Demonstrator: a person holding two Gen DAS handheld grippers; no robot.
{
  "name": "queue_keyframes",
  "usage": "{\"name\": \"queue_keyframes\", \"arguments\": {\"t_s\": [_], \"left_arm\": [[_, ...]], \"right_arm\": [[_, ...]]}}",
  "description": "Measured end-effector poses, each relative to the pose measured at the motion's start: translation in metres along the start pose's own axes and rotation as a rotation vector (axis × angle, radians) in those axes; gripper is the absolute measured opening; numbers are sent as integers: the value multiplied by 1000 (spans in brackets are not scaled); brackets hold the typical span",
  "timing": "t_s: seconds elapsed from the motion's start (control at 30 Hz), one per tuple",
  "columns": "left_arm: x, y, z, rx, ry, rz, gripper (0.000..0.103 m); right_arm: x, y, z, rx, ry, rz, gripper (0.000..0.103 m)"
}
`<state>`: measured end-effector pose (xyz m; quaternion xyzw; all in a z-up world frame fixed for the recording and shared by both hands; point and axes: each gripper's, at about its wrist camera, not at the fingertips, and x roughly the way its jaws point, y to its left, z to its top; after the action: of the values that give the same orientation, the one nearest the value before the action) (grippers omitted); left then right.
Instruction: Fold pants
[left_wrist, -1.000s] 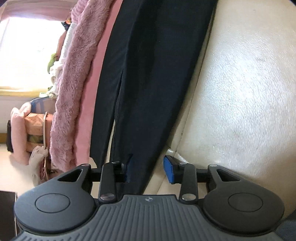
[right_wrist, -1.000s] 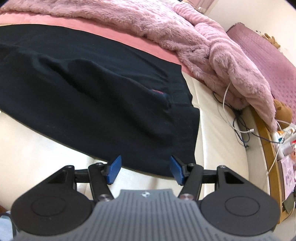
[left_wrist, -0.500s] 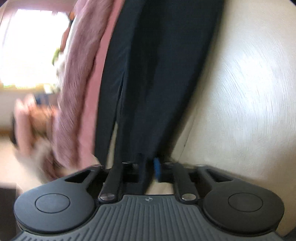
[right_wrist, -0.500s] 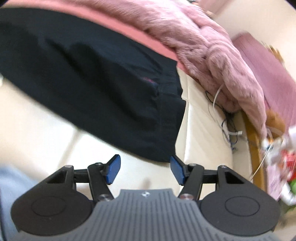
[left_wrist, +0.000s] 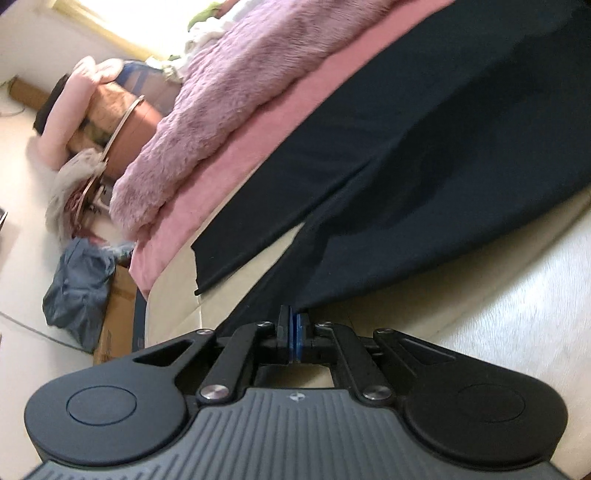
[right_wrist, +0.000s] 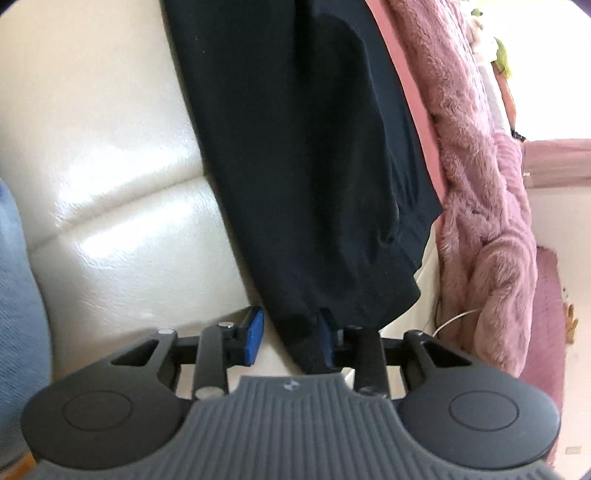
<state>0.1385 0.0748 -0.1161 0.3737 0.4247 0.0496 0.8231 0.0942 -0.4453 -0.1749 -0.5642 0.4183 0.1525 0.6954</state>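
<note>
Glossy cream leather sofa (right_wrist: 110, 206); left tongs (left_wrist: 294, 325) pinch smooth black pants (left_wrist: 424, 166), right tongs (right_wrist: 288, 332) closing, still gapped.

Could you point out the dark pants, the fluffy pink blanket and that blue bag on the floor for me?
dark pants (left_wrist: 461, 155), left wrist view, on the flat cloth of a leg.
fluffy pink blanket (left_wrist: 236, 85), left wrist view, on its furry top.
blue bag (left_wrist: 79, 284), left wrist view, on its crumpled side.
</note>
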Motion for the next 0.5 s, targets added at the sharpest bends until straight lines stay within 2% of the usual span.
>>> {"name": "queue_keyframes", "arguments": {"t_s": [0.07, 0.27, 0.5], "left_arm": [[-4, 0, 1, -21, 1, 3, 1], [-18, 18, 9, -112, -14, -9, 1], [-23, 59, 51, -166, -54, 17, 1]], "right_arm": [[2, 0, -1, 8, 13, -11, 0], [-13, -15, -8, 158, -36, -84, 0], [-44, -90, 7, 345, -134, -220, 0]]}}
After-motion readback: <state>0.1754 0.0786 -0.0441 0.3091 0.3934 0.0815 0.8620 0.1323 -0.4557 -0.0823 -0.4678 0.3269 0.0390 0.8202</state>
